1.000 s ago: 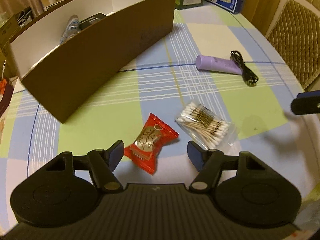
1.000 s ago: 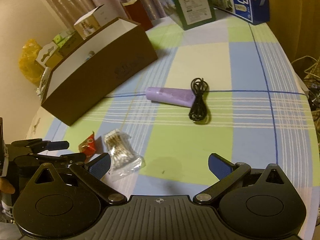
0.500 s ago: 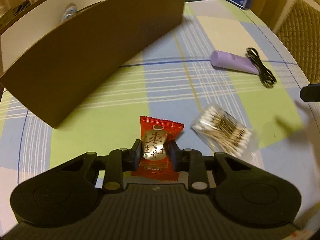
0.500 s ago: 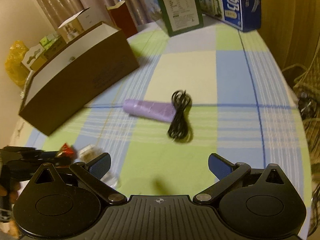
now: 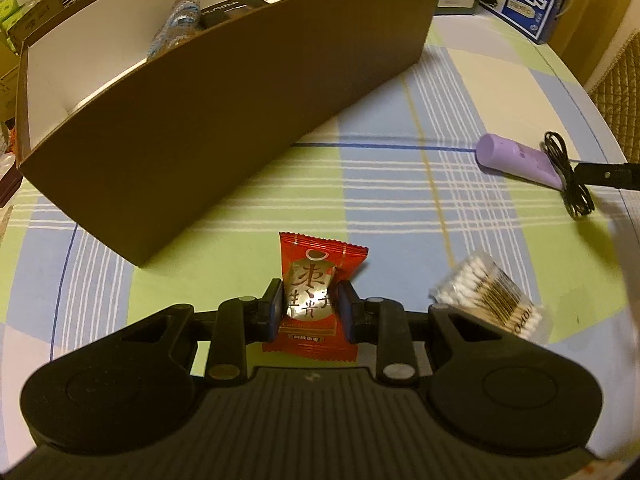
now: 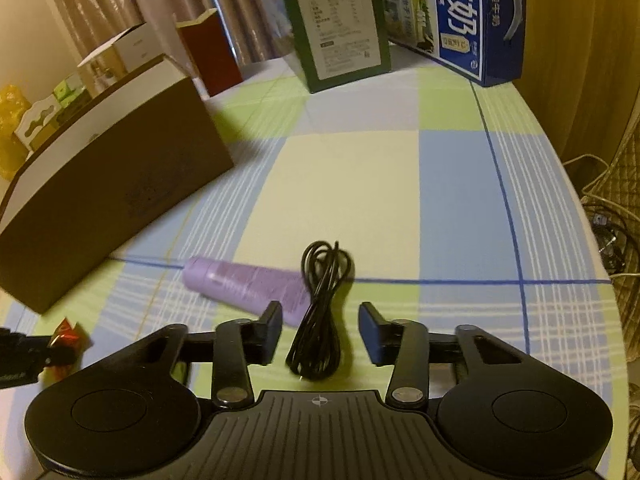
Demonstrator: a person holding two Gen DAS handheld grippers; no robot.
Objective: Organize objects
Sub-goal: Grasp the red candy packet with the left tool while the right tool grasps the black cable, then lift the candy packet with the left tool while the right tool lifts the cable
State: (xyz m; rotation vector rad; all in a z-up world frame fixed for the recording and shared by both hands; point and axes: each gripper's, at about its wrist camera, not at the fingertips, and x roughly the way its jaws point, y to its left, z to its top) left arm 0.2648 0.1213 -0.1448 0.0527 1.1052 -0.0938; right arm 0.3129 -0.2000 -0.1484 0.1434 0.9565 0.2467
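Lifted since before, red packet (image 5: 316, 292) nears box (image 5: 224, 120).

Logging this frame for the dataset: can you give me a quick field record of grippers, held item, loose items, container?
left gripper: shut on red snack packet
right gripper: open, fingers either side of black cable
loose on tablecloth: purple tube, cotton swab pack, black cable
cable vs tube: cable lies across the tube's end
container: brown box, open top, a few items already inside
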